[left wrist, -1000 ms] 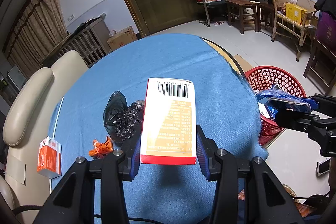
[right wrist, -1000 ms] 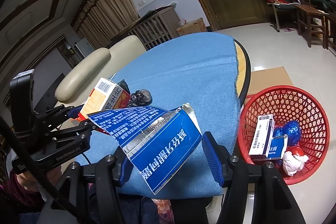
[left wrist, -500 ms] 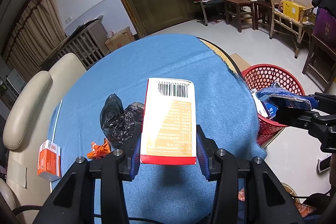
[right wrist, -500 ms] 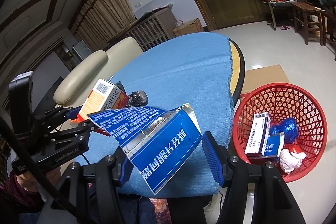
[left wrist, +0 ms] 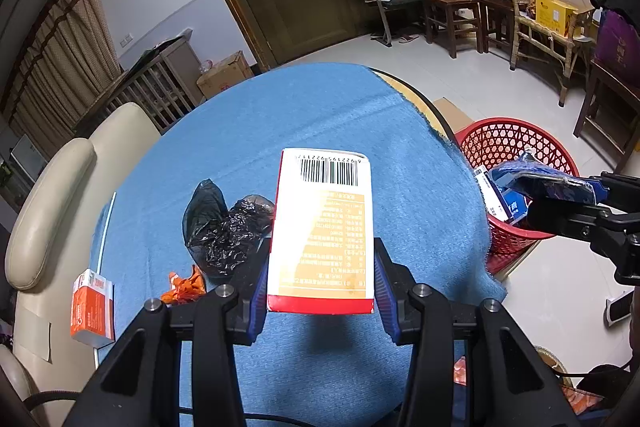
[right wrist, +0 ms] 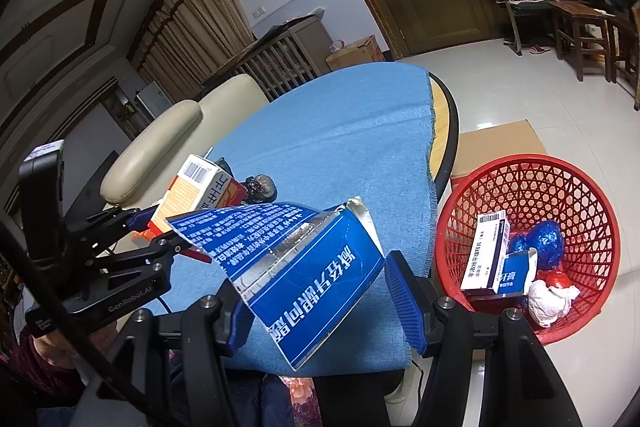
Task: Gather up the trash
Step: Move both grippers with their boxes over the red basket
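- Little has changed over the last second: both grippers keep their loads, and the basket [right wrist: 528, 247] has slid slightly toward lower centre in the right view, so the drop is likely near.
- Left gripper [left wrist: 320, 291] is clamped on the box [left wrist: 322, 227], centre frame, above the blue cloth [left wrist: 280, 131].
- Right gripper [right wrist: 316, 303] grips the torn pack [right wrist: 304, 267], lower centre, left of the basket.
- The box is orange and white, barcode uppermost; the pack is blue with a foil lining.
- Black bag [left wrist: 224, 227], orange wrapper [left wrist: 184, 287] and small carton [left wrist: 92, 311] remain at lower left.
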Demonstrator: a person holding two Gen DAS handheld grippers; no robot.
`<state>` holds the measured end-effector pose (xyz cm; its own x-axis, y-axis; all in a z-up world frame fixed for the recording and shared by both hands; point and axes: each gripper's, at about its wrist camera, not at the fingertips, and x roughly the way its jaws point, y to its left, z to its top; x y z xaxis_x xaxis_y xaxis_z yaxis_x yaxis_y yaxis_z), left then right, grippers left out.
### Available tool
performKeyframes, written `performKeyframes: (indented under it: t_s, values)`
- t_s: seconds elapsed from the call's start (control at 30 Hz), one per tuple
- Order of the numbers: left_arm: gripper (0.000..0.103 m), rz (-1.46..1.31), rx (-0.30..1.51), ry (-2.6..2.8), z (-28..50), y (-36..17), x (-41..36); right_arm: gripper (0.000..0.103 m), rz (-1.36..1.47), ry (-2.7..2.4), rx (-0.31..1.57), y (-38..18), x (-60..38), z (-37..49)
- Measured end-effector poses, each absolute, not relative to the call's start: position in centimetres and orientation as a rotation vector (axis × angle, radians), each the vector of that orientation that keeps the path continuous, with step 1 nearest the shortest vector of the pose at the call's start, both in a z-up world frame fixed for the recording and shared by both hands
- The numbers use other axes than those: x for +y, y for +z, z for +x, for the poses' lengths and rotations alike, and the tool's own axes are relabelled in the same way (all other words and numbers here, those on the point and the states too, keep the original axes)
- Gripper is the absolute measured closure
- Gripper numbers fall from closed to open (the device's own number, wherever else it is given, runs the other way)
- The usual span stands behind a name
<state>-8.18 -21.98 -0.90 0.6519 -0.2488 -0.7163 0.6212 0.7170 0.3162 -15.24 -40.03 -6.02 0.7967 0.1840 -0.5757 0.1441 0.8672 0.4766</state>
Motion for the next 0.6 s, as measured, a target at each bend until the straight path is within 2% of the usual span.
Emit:
performKeyframes:
  t_s: [0.6]
  values:
    - [0.056, 0.623, 0.695, -0.549, -8.7, -1.5, -23.2, 0.040, 0.566, -0.024, 0.652, -6.8, -41.8, -16.2]
